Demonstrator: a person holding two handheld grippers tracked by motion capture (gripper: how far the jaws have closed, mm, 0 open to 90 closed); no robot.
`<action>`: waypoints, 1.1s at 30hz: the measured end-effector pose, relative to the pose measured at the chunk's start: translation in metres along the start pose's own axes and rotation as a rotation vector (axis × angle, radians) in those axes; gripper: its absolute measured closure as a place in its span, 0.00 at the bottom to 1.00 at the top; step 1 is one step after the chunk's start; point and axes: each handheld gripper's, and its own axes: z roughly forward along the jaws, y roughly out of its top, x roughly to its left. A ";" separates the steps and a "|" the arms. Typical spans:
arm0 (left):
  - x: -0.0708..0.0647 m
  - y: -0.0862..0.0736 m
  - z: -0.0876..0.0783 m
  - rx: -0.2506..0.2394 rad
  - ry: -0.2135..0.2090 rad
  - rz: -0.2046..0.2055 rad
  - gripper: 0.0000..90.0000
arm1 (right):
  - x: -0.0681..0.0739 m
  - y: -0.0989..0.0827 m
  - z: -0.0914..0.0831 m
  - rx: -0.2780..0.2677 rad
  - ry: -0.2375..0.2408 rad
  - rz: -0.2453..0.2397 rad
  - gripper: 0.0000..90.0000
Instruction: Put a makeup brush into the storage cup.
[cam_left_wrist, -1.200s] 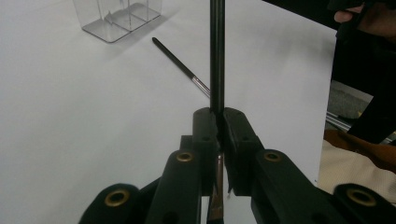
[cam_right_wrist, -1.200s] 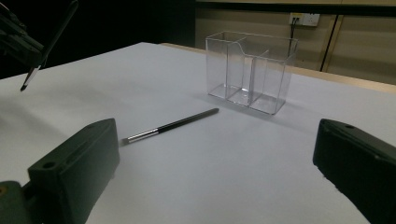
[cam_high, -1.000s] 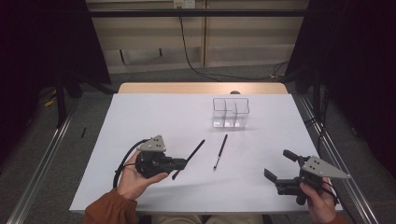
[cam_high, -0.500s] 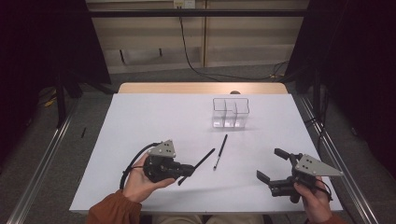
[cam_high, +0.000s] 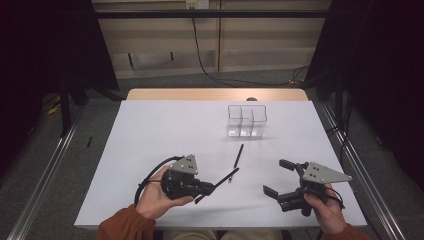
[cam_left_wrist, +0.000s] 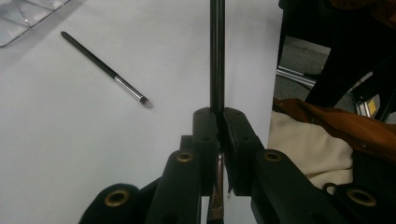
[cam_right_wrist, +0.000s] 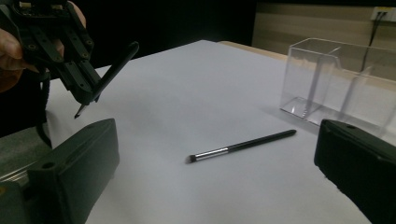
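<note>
High view shows the left gripper (cam_high: 209, 188) clamped on one brush (cam_high: 220, 179) near the desk's (cam_high: 150, 130) front edge; keep it pinched, tip it upright above the clear organizer (cam_high: 247, 120), while the right gripper (cam_high: 278, 177), jaws wide and empty, lines up along the second brush (cam_high: 239, 155) lying mid-desk.

a lab-type recording station is indicated. a table (cam_high: 150, 150) covered in plain white sheeting is set on grey carpet floor (cam_high: 165, 82), flanked by metal floor rails (cam_high: 45, 180) and enclosed left and right by black curtains (cam_high: 370, 60). a wood-panelled back wall (cam_high: 250, 45) carries a wall socket (cam_high: 196, 4), from which a black cable (cam_high: 210, 65) is trailed across the floor. no domestic furnishing is seen; a clear acrylic organiser (cam_high: 247, 120) is placed on the sheeting as a test prop.
</note>
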 end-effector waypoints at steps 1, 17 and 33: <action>-0.001 0.000 0.000 0.003 -0.004 0.001 0.93 | 0.001 0.000 0.002 0.000 0.011 0.004 0.00; 0.002 0.007 0.007 0.100 -0.024 0.021 0.93 | 0.013 0.011 0.031 0.095 0.108 -0.014 0.02; 0.002 0.020 0.010 0.225 -0.036 0.082 0.93 | 0.012 0.026 0.045 0.303 0.174 -0.090 0.01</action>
